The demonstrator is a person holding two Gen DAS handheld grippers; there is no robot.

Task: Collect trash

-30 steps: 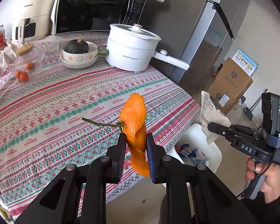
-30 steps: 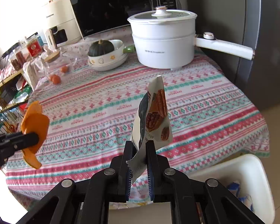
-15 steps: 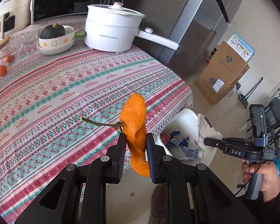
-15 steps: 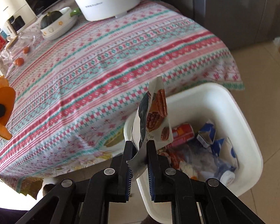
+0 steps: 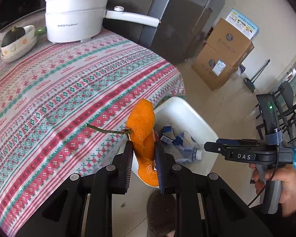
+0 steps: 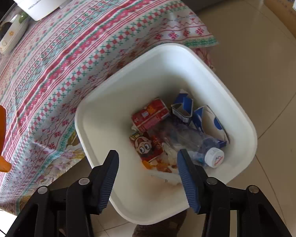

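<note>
The left gripper (image 5: pixel 143 154) is clamping 1 orange peel (image 5: pixel 143 130) between its 2 jaws, by the table edge beside the white bin (image 5: pixel 189 116). The right gripper (image 6: pixel 148 169) is hanging over the bin (image 6: pixel 187 59) with jaws spread wide, gripping nothing. Inside are lying 1 red carton (image 6: pixel 150 114), 1 capped plastic bottle (image 6: pixel 205 148) and 2 blue-and-white cartons (image 6: pixel 211 122).

Table w/ striped cloth (image 5: pixel 69 90) carries white pot (image 5: pixel 73 17) & bowl stack (image 5: pixel 17 45); bin (image 6: pixel 187 63) on floor (image 6: pixel 266 63).
</note>
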